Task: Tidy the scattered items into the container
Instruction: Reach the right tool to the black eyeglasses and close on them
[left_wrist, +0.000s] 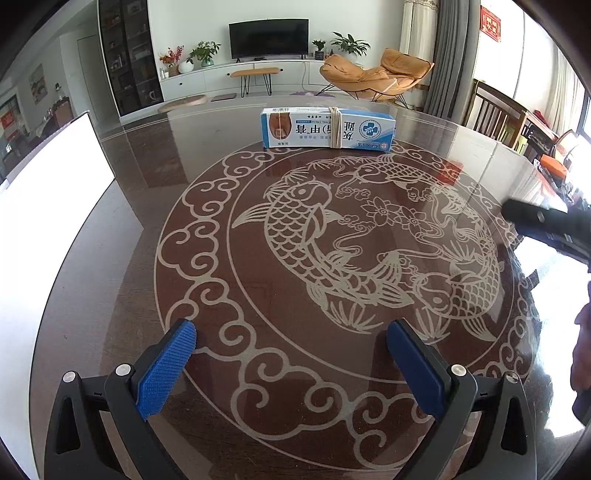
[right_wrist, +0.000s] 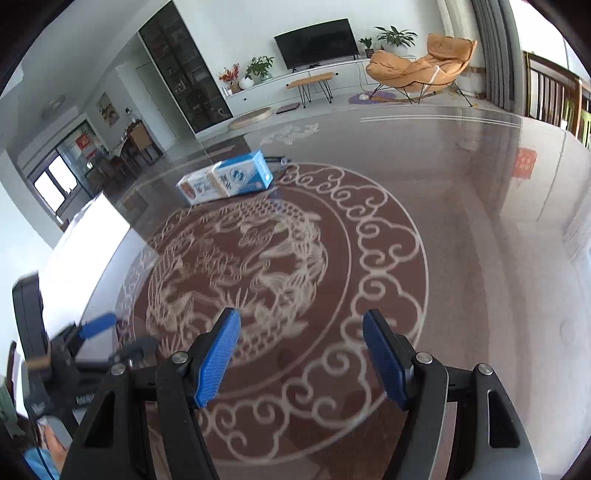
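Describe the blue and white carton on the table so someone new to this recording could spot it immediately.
Find the round dark table with the pale carp medallion etched at its centre. At the medallion's far edge, toward the television, lies the medicine carton, long side facing the left wrist view. It is the only loose item on the glossy top: blue and white, printed with Chinese characters, a rubber band round its middle.

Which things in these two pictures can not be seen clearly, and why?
- White container: overexposed and cut by the left edge in the left wrist view; its inside does not show.
- Blue and white boxes: right wrist view is motion-blurred, the print unreadable.
- Right gripper: only part shows at the right edge of the left wrist view.
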